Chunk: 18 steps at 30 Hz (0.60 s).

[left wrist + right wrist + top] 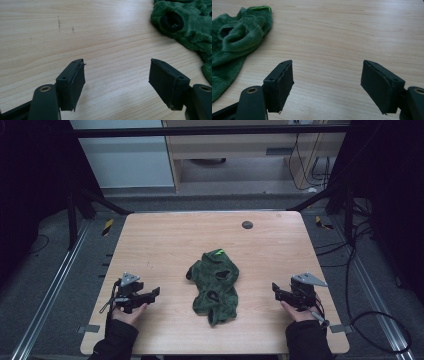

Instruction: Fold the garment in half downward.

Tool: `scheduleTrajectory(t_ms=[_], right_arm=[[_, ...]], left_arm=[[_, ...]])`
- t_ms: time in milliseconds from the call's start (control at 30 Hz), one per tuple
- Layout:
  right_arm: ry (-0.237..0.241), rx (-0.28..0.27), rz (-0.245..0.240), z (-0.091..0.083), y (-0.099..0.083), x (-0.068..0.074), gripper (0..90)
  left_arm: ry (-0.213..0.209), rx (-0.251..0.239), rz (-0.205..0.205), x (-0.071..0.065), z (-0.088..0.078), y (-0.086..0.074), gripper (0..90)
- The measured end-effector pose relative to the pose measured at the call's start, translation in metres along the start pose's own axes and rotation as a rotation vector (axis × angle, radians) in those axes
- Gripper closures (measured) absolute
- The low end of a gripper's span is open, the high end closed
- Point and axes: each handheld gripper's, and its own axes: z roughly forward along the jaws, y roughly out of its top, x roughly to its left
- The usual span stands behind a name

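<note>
Green garment (pixel 215 285) crumpled mid-table (pixel 160 245) | left gripper (pixel 150 295) – wide, empty | right gripper (pixel 276 291) – wide, empty

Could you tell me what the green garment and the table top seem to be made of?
The green garment looks like soft fleece or plush fabric: the left gripper view shows a fuzzy, matte pile and limp folds. The table top looks like light wood or a wood-look laminate: fine straight grain lines and a smooth, faintly shiny surface. Which of the two cannot be told.

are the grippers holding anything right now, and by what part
Nothing is held. The left gripper and right gripper both stand open over bare table, either side of the crumpled green cloth.
</note>
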Motion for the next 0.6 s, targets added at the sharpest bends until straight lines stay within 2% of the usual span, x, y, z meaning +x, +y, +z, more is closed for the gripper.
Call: scheduleTrajectory(t_ms=[167,333,433,467,500,600], right_arm=[[0.023,0.0,-0.016,-0.001,0.001,0.005,26.3],[0.079,0.002,-0.03,-0.002,0.005,0.017,29.5],[0.096,-0.012,-0.057,-0.001,0.01,0.023,30.9],[0.096,-0.012,-0.057,-0.001,0.01,0.023,30.9],[0.115,-0.016,-0.057,-0.001,0.012,0.026,31.6],[0.119,-0.013,-0.067,-0.001,0.013,0.028,32.2]], left_arm=[[-0.007,-0.005,0.001,-0.004,-0.002,0.001,30.2],[-0.017,-0.013,0.022,-0.008,-0.005,0.004,30.9],[-0.022,-0.024,0.022,-0.009,-0.007,0.007,31.1],[-0.022,-0.024,0.022,-0.009,-0.007,0.007,31.2],[-0.026,-0.025,0.017,-0.009,-0.008,0.009,31.2],[-0.036,-0.031,0.013,-0.01,-0.009,0.012,31.4]])
